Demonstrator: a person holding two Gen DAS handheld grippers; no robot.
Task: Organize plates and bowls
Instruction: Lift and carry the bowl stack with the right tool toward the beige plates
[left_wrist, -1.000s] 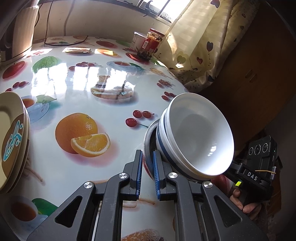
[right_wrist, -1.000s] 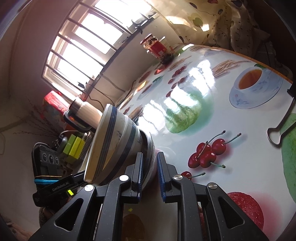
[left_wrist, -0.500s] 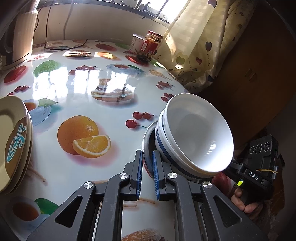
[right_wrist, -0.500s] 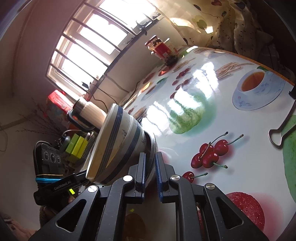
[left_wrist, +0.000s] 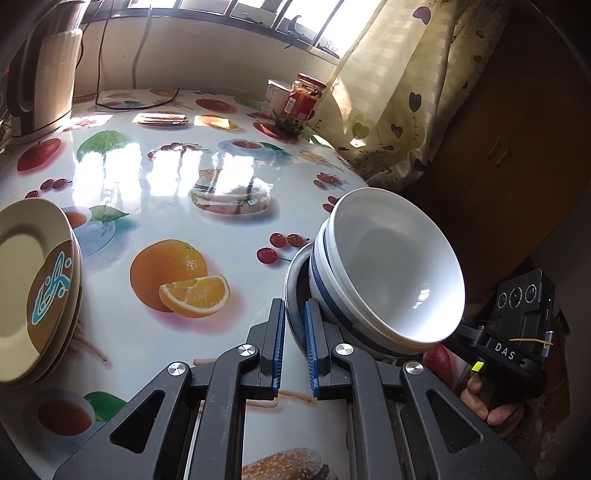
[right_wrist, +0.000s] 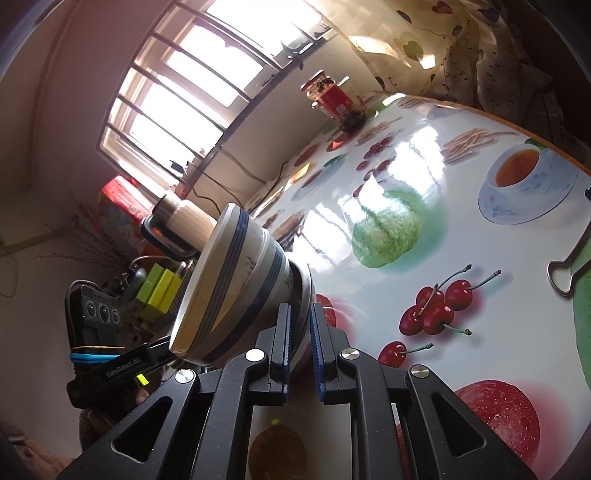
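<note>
Bowls (left_wrist: 388, 269) stacked on metal plate (left_wrist: 295, 295), plate rim pinched by left tongs (left_wrist: 294, 334) and right tongs (right_wrist: 301, 334)

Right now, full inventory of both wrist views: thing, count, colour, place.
bowls: at least two, white, blue bands, nested on metal dish
metal dish: one, grey, under bowls
plates: stack, beige, left wrist view's left edge
jar: one, red label, table's far side
tin: one, white, beside jar
kettle: one, cream, far left
binder clip: one, silver handle, right wrist view's right edge
table: one, fruit print
curtain: one, cream, behind jar
left gripper: black, shut on metal dish rim
right gripper: black, shut on metal dish rim
hand: one, holding right gripper
</note>
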